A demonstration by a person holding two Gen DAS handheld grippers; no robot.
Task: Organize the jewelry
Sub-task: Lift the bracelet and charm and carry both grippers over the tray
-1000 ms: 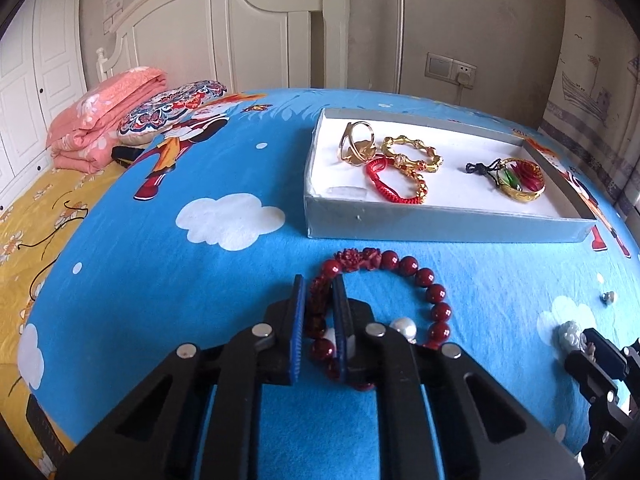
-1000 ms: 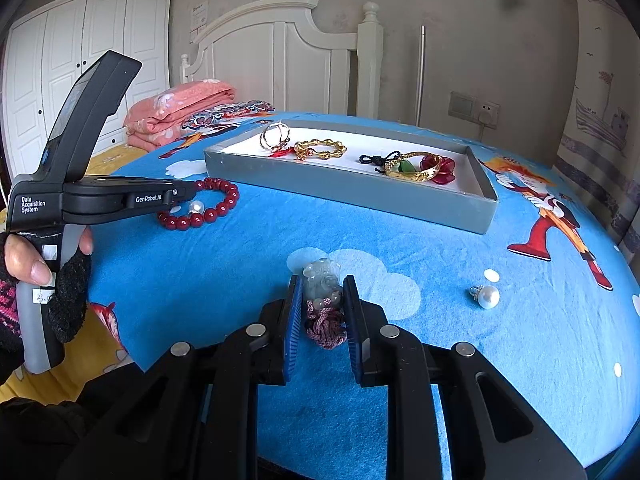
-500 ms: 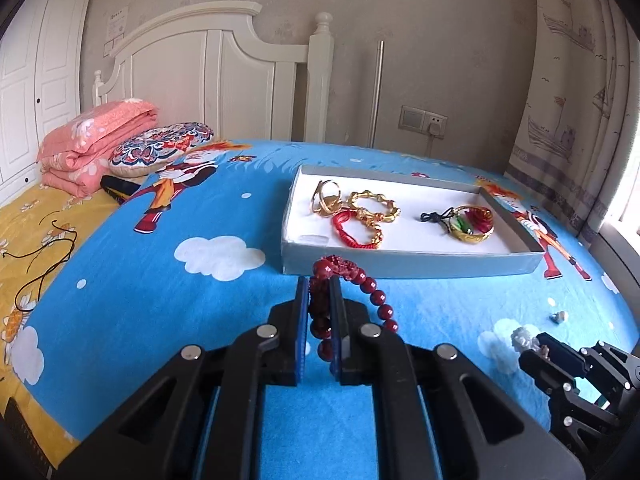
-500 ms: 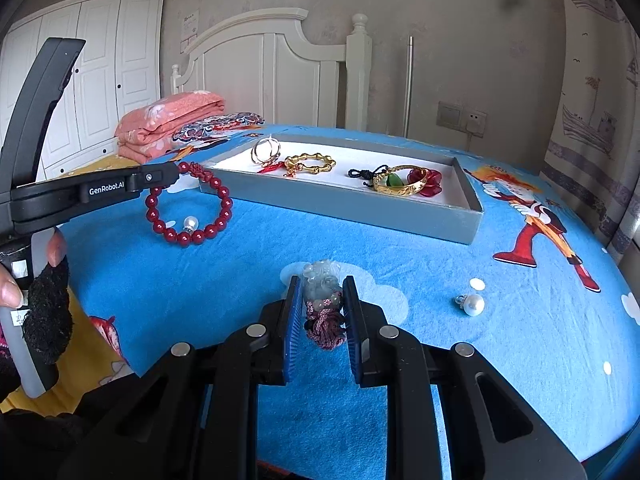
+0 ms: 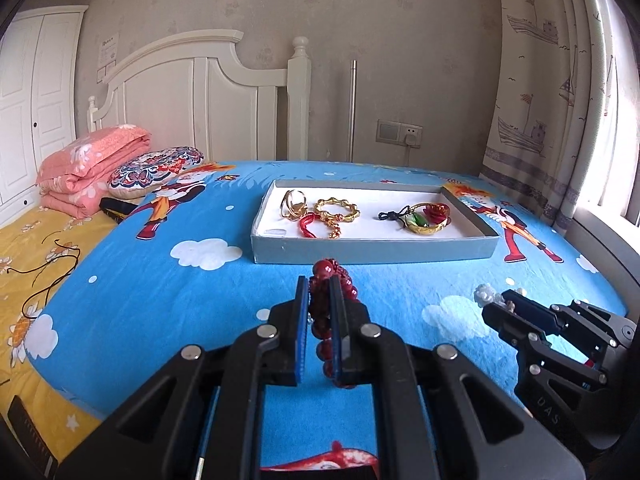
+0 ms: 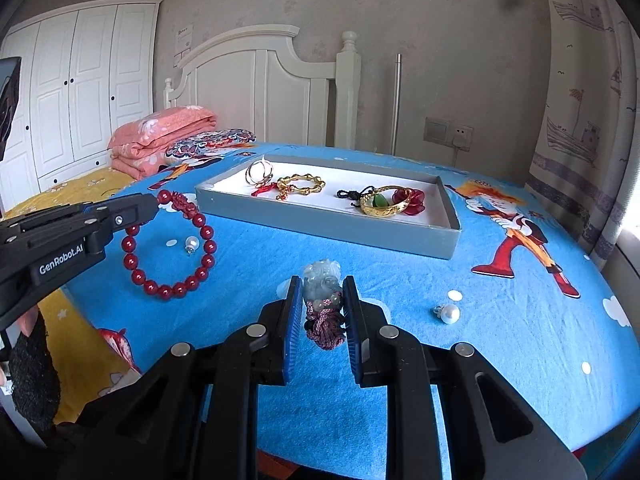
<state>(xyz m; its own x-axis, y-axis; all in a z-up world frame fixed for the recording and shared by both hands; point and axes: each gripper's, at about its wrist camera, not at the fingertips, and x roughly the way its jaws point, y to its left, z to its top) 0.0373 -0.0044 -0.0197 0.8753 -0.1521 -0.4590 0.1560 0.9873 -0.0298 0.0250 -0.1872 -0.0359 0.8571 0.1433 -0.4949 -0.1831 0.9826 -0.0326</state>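
My left gripper (image 5: 319,286) is shut on a dark red bead bracelet (image 5: 334,276) and holds it hanging above the blue bedsheet, short of the grey tray (image 5: 372,249). In the right wrist view the bracelet (image 6: 170,248) dangles from the left gripper (image 6: 154,204). My right gripper (image 6: 319,288) is shut on a pale jade pendant with a purple cord (image 6: 323,300), lifted off the bed. The tray (image 6: 320,220) holds gold rings, a gold bangle, a red cord and a bangle with a red flower.
Two loose pearl earrings lie on the sheet, one under the bracelet (image 6: 192,243), one at the right (image 6: 450,313). Folded pink quilt (image 5: 92,168) and patterned pillow (image 5: 156,168) sit at the headboard. The bed edge drops off near the grippers.
The left gripper has lifted the red bracelet off the bed and raised it. The right gripper has risen a little with the pendant still held.
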